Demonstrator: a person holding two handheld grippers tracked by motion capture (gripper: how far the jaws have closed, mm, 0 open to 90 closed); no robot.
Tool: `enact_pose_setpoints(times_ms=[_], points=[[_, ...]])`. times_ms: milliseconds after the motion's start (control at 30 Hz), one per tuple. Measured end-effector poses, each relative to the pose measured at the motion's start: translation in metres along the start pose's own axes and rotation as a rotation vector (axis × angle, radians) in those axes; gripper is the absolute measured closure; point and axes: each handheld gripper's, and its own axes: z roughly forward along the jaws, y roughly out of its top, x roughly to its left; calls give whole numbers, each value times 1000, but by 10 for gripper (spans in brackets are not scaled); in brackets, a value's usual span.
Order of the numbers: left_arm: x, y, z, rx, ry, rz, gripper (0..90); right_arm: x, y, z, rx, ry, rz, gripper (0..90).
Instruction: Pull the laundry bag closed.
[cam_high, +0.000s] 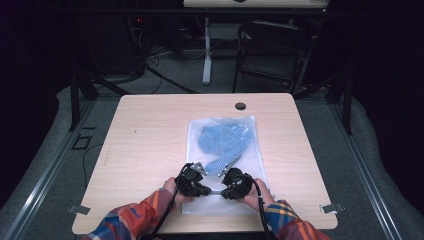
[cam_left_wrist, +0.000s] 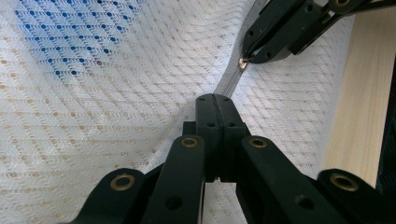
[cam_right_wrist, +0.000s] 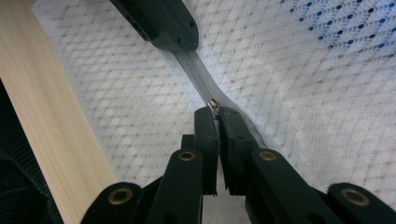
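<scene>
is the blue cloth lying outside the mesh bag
No, the blue cloth sits inside the white mesh bag, seen through its netting in the high view.

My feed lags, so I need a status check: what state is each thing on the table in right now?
White mesh zip bag: lying flat on the wooden table, near edge lifted and puckered.
Blue cloth: inside the bag.
Grey zipper: pulled taut between the grippers.
Metal zipper pull: pinched at the right gripper's tips.
Left gripper: shut on the zipper tape.
Right gripper: shut on the pull.
</scene>
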Motion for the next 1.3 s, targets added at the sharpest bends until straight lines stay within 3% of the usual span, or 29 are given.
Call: enact_pose_setpoints(times_ms=[333,533,733,1067,1133,1300], points=[[-1,0,0,0,-1,-1,900,-6,-7,-6,26,-17,8,870],[-1,1,0,7,4,8,900,-10,-14,-9,15,-6,37,869],[-8,3,1,6,48,27,889,-11,-11,-8,33,-8,17,865],[-13,11,10,-26,22,55,854,-15,-8,-8,53,32,-3,863],[-14,12,12,-25,11,55,855,-15,-9,-8,45,23,-9,863],[-11,13,13,-16,-11,67,843,-15,-11,-8,26,24,52,862]])
